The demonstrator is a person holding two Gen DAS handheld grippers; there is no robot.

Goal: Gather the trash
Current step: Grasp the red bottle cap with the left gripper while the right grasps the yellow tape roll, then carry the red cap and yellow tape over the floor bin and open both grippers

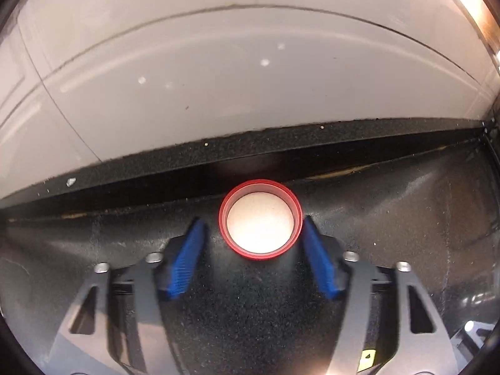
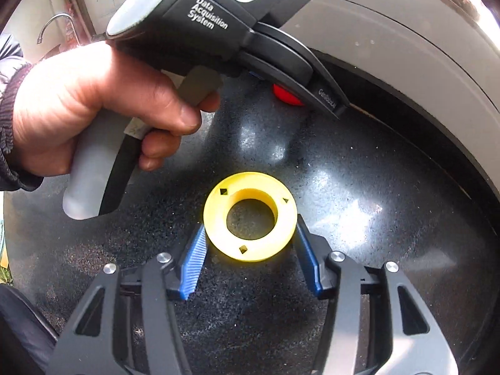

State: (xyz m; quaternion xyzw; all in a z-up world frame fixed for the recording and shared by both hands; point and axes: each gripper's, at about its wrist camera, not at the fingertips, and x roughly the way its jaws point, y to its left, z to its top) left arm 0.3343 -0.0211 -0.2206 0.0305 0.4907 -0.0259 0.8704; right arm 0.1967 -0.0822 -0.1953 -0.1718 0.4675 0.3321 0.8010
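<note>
A red bottle cap [image 1: 260,218] lies open side up on the black speckled counter [image 1: 243,312], near its back edge. My left gripper [image 1: 253,220] stands open around the cap: the right blue pad [image 1: 318,259] is almost on its rim, while a gap shows at the left pad [image 1: 187,256]. In the right wrist view a yellow plastic ring [image 2: 250,220] lies flat on the same counter [image 2: 250,328]. My right gripper [image 2: 250,225] is shut on the ring, with both blue pads against its sides. The red cap [image 2: 286,95] peeks out under the left gripper's black housing [image 2: 218,15].
A person's hand [image 2: 78,103] holds the left tool's grey handle [image 2: 84,181]. A white rounded surface [image 1: 250,78] rises just behind the counter's back edge [image 1: 250,143]. A curved tap [image 2: 53,25] shows far off at the upper left. Crumbs dot the back edge.
</note>
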